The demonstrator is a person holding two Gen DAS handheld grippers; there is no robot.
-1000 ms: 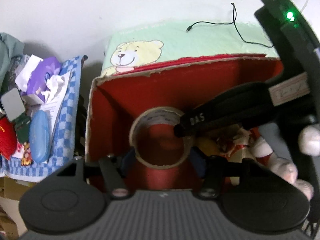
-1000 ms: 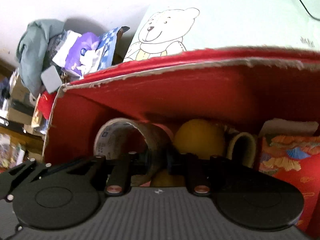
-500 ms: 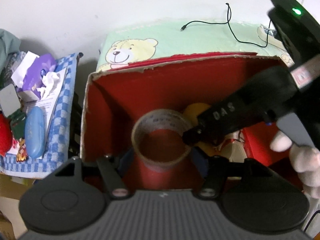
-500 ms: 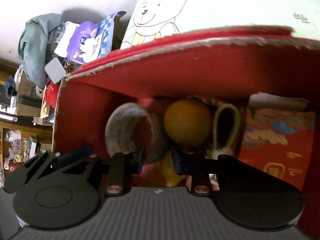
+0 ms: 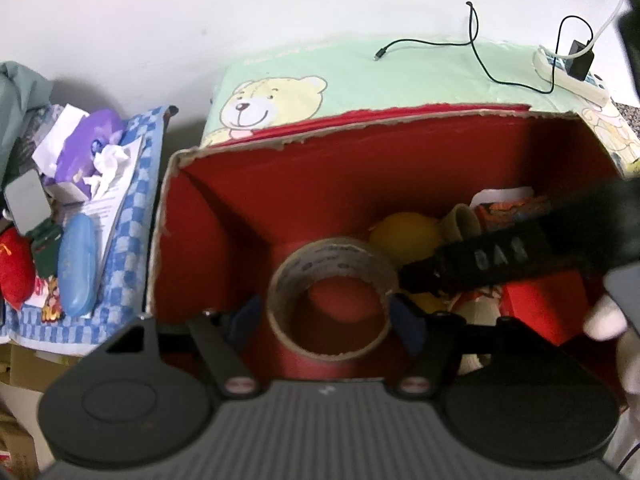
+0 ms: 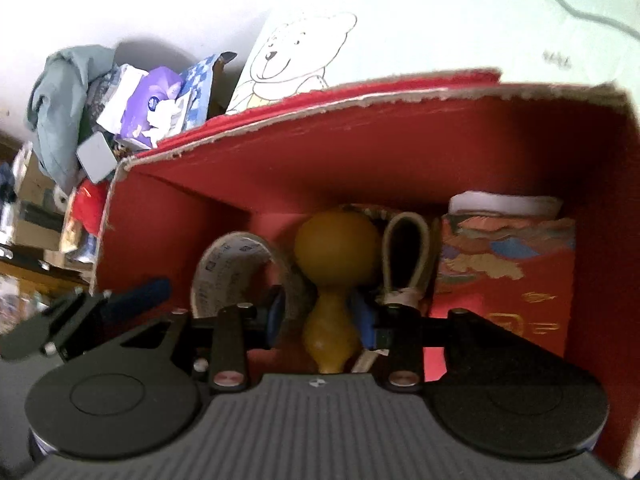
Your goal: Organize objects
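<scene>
An open red cardboard box (image 5: 360, 136) (image 6: 360, 100) holds a brown tape roll (image 5: 328, 248) (image 6: 224, 264), a yellow gourd (image 5: 404, 236) (image 6: 336, 244), a beige loop (image 6: 404, 252) and a red patterned packet (image 6: 504, 272). My left gripper (image 5: 326, 318) straddles the tape roll. Its jaws are opening, and small gaps show between the blue pads and the roll. My right gripper (image 6: 320, 318) is opening too. The gourd's neck shows between its pads with a clear gap on the left side. One black finger (image 5: 480, 260) of the right gripper ends at the roll's right rim.
Behind the box lies a green bear-print mat (image 5: 360, 72) with a black cable (image 5: 480, 64) and a power strip (image 5: 572, 72). To the left, a blue checkered cloth (image 5: 132, 216) carries a tissue pack, a blue case (image 5: 76, 264) and a red pouch (image 5: 14, 268). A hand (image 5: 604, 316) shows at the right edge.
The right gripper was shut on the tape roll's wall; it let go, opened and drew back to the right. The left jaws spread wider off the roll.
</scene>
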